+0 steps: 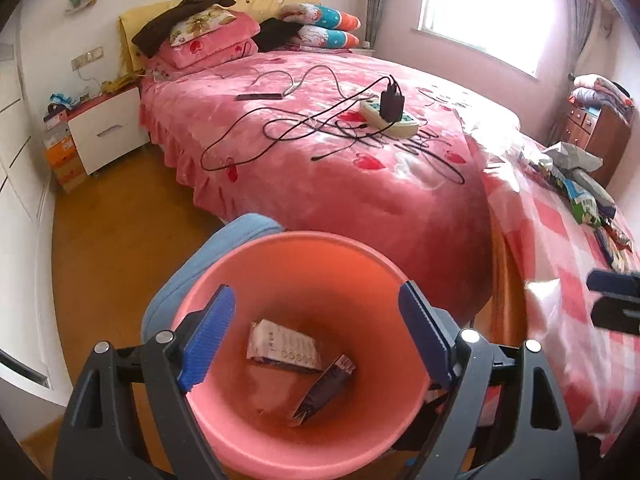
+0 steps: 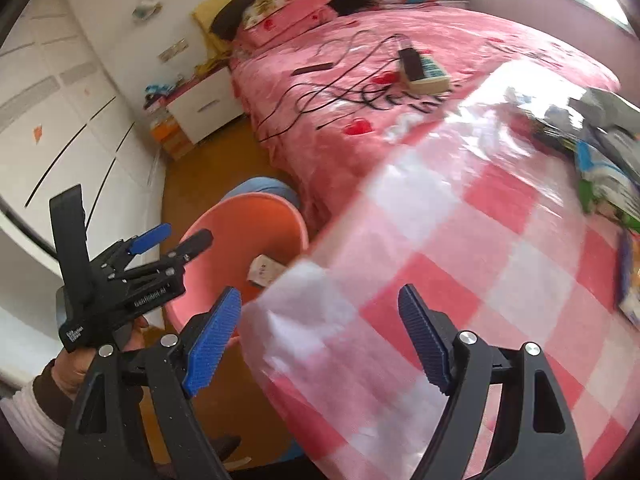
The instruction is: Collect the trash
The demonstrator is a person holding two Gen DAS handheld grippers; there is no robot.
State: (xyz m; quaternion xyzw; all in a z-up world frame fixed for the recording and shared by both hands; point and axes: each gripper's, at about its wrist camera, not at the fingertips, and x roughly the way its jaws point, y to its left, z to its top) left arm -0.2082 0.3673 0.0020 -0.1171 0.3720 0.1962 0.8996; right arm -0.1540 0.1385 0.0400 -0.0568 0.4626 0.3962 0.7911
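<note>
A pink bin (image 1: 288, 240) stands on the floor beside the checked table. Inside it lie a white box (image 1: 284, 350) and a dark wrapper (image 1: 324, 390). My left gripper (image 1: 316, 320) hovers over the bin's mouth, open and empty. In the right wrist view the left gripper (image 2: 176, 240) shows above the bin (image 2: 248, 200), and the white box (image 2: 264, 270) peeks out. My right gripper (image 2: 320, 312) is open and empty above the table's near corner. A pile of wrappers and packets (image 2: 600, 160) lies at the table's far right, also visible as the trash pile (image 1: 580, 184).
The table wears a glossy pink-and-white checked cloth (image 2: 460, 260). Behind it is a pink bed (image 1: 340, 152) with a power strip and charger (image 1: 390, 114) and loose cables. A white nightstand (image 1: 108, 128) and wardrobe line the left. A blue cushion (image 1: 240, 228) sits behind the bin.
</note>
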